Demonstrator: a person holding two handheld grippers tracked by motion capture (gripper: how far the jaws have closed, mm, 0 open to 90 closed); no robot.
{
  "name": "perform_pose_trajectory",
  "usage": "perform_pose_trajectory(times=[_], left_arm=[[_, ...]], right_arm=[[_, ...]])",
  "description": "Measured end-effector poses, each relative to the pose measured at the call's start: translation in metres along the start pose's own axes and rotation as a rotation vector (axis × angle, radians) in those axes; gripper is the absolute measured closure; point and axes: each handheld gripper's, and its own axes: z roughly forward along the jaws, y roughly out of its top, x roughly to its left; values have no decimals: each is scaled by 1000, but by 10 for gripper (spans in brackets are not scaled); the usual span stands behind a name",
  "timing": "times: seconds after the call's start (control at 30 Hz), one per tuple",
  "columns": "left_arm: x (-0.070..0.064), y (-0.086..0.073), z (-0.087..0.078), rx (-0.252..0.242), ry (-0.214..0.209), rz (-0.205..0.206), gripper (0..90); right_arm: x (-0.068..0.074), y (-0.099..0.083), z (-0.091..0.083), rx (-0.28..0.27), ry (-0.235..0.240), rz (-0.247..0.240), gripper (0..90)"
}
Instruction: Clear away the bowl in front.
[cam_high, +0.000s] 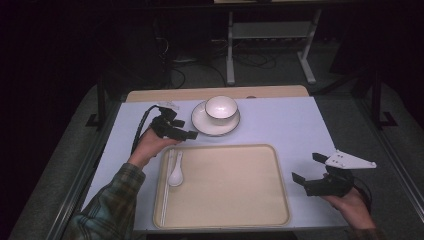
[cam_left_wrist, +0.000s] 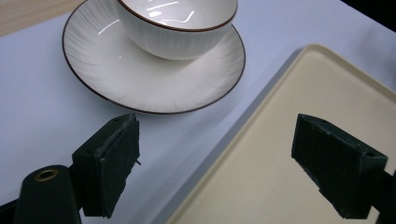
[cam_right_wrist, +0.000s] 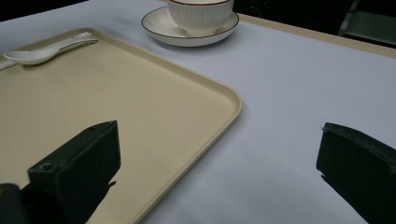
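Observation:
A white bowl (cam_high: 221, 107) with a dark rim stands on a white saucer (cam_high: 200, 123) at the far middle of the table; both appear close up as the bowl (cam_left_wrist: 177, 28) and saucer (cam_left_wrist: 116, 74) in the left gripper view. A beige tray (cam_high: 225, 200) lies near the front edge, with a white spoon (cam_high: 175, 172) and pale chopsticks (cam_high: 166, 192) along its left side. My left gripper (cam_high: 192, 131) is open, just left of the saucer over the tray's far left corner. My right gripper (cam_high: 306, 167) is open beside the tray's right edge, empty.
The table has a pale blue top (cam_high: 285, 125) with a wooden strip (cam_high: 165, 94) at the far edge. Beyond it stand a dark floor and a white metal frame (cam_high: 230, 55). The tray rim (cam_right_wrist: 229, 100) runs between the right jaws.

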Motion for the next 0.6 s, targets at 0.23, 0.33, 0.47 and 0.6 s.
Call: perform_pose_trajectory(times=[0.23, 0.33, 0.47, 0.6], left_arm=[[12, 18, 4, 3, 24, -19, 149], [17, 28, 7, 7, 35, -28, 149], [23, 41, 13, 15, 48, -38, 152], [28, 56, 18, 40, 60, -36, 160]], right_arm=[[-1, -1, 0, -5, 3, 4, 0], [-1, -1, 0, -4, 6, 5, 0], [-1, -1, 0, -4, 7, 6, 0], [-2, -1, -1, -8, 7, 10, 0]])
